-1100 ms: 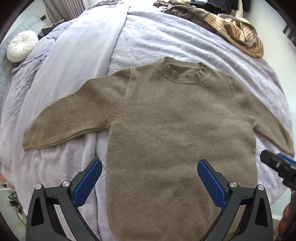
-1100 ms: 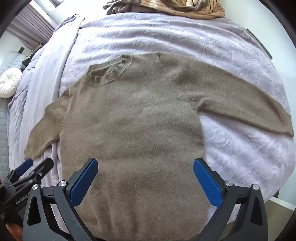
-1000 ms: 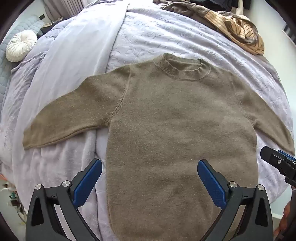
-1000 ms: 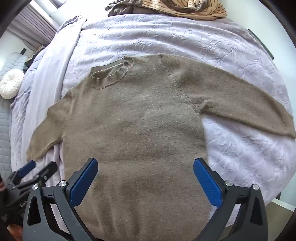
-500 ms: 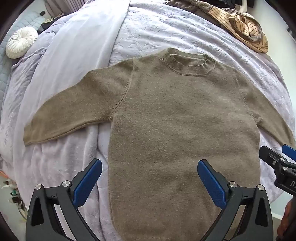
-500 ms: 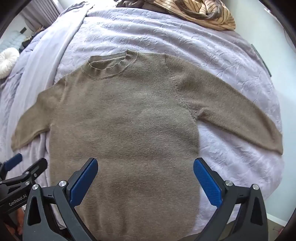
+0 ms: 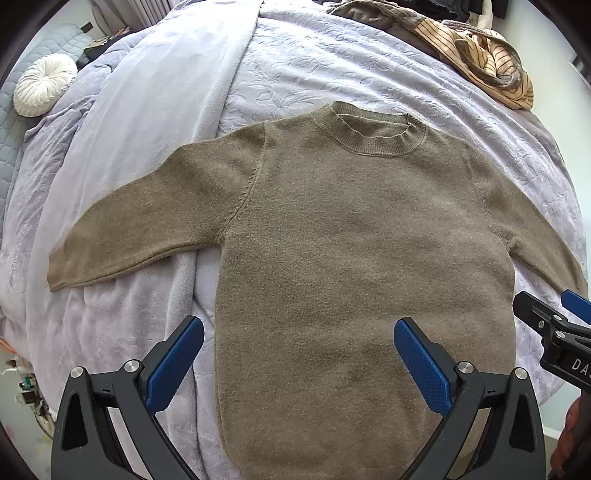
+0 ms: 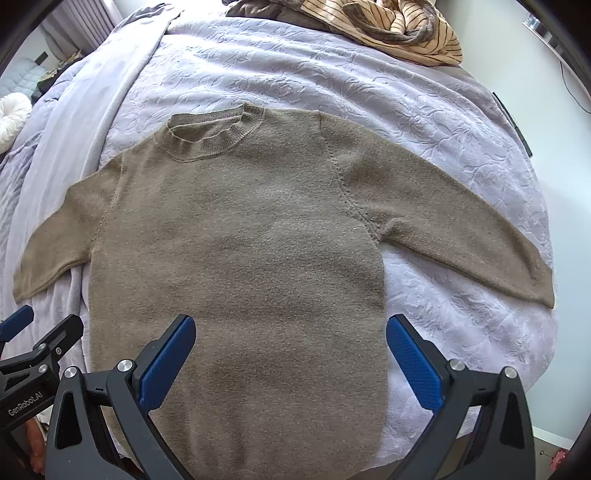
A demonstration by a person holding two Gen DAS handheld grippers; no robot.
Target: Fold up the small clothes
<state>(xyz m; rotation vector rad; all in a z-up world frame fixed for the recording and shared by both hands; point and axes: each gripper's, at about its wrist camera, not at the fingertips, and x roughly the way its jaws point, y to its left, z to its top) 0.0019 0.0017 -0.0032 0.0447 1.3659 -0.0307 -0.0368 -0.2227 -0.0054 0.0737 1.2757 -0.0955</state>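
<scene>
Both views shift slightly since before | sweater (image 7: 362, 258) flat on bed (image 7: 332, 74) | left gripper (image 7: 297, 354) wide | right gripper (image 8: 290, 350) wide

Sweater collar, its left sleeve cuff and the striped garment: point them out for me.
sweater collar (image 7: 376, 142), left wrist view, front ribbing.
left sleeve cuff (image 7: 55, 271), left wrist view, sleeve end.
striped garment (image 8: 417, 33), right wrist view, middle of the heap.

Fuzzy, matt knit sweater (image 7: 362, 251) on a soft embossed bedspread (image 7: 332, 74); gripper pads (image 7: 421, 365) look like dimpled blue rubber.
</scene>
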